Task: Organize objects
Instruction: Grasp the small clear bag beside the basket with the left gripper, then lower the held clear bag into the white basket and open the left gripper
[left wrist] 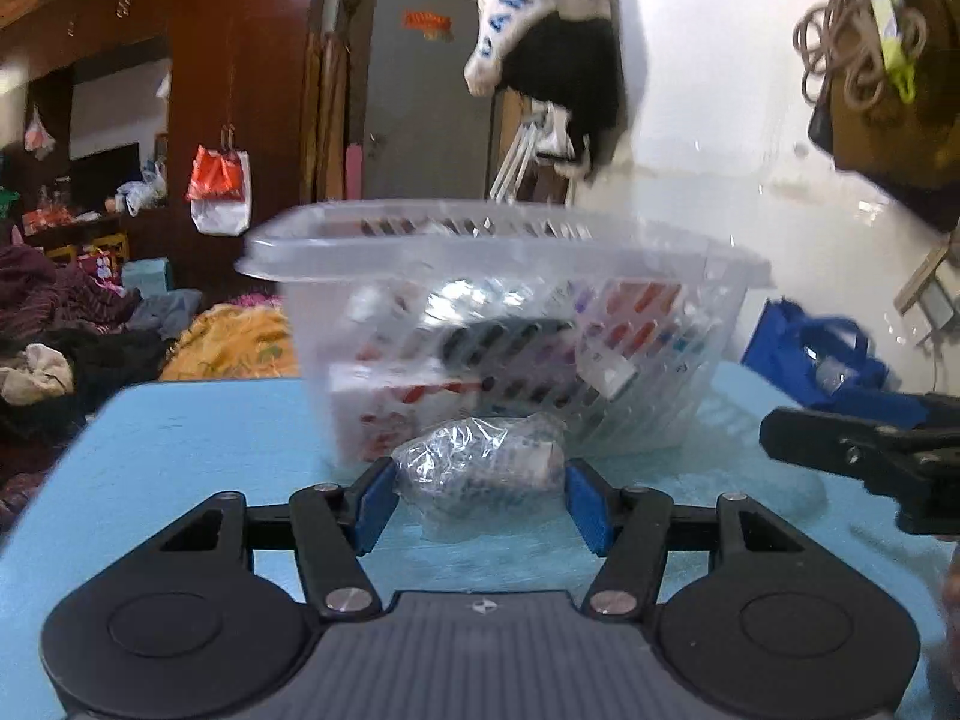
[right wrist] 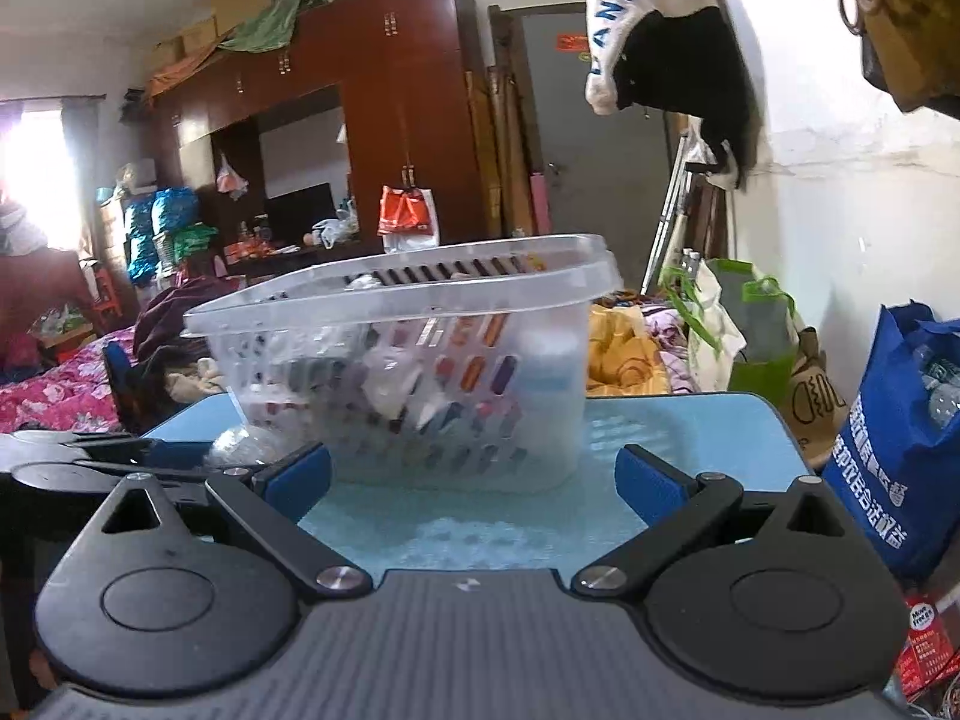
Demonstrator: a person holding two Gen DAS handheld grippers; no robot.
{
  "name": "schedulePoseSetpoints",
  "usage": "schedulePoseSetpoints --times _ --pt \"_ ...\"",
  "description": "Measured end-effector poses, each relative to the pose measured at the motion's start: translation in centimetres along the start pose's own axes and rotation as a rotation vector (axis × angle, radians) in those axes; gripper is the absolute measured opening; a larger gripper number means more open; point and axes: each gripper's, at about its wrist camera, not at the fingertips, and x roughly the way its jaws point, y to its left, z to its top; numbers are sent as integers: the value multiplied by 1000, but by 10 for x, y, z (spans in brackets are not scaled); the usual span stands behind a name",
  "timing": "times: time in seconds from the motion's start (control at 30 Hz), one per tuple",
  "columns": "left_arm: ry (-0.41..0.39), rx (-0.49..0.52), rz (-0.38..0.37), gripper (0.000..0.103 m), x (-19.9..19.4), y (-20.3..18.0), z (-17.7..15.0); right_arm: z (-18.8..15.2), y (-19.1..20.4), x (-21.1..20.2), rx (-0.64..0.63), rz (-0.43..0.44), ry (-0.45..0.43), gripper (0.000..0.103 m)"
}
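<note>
Between the blue pads of the left gripper (left wrist: 479, 495) sits a crinkly clear-plastic packet (left wrist: 480, 468), something small and white wrapped inside. Jaws half closed, pads right at the packet's two ends; looks like a pinch on it, though the film is so soft I can't swear both pads bite on the contents rather than loose wrap. The packet seems low over the light blue table (left wrist: 180, 450), just in front of the clear slotted basket (left wrist: 510, 324); lifted or resting, can't tell.

Right gripper (right wrist: 474, 480): jaws spread wide, nothing between them, only bare table. It points at the basket's near wall from the other side, close to the left tool.

The basket already holds boxes and blister-type packs, blurred, so contents unclear. Its rim stands well above the packet.

Risks, my judgement:
- Slippery film. If the pads grip only wrap, the packet may slide out or sag on the lift and drop back on the table, or off its edge.
- The rim is high. Too shallow a lift and the packet or a finger clips the lip, shoving or tipping the light basket.
- The basket sits unbraced; the right gripper is not touching it, so any nudge could skate it across the smooth top.
- The two tools are near each other beside the basket; a swing inward could knock them together.
</note>
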Motion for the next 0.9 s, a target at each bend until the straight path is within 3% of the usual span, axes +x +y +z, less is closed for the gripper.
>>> schedulePoseSetpoints --times 0.23,0.4,0.6,0.73,0.83,0.9 --pt "-70 -46 3 64 -28 31 8 -6 21 6 -49 33 31 103" --pt "-116 -66 -12 64 -48 43 20 2 25 -4 -24 62 1 103" --pt "-172 -32 -37 64 -63 44 77 54 26 -15 -26 49 -55 103" --pt "-150 34 -28 64 -40 29 136 111 22 6 1 37 -42 103" --pt "-61 34 -14 64 -3 25 168 138 25 37 -63 -60 7 103" --pt "10 7 -25 64 22 27 177 144 24 57 -69 -77 53 103"
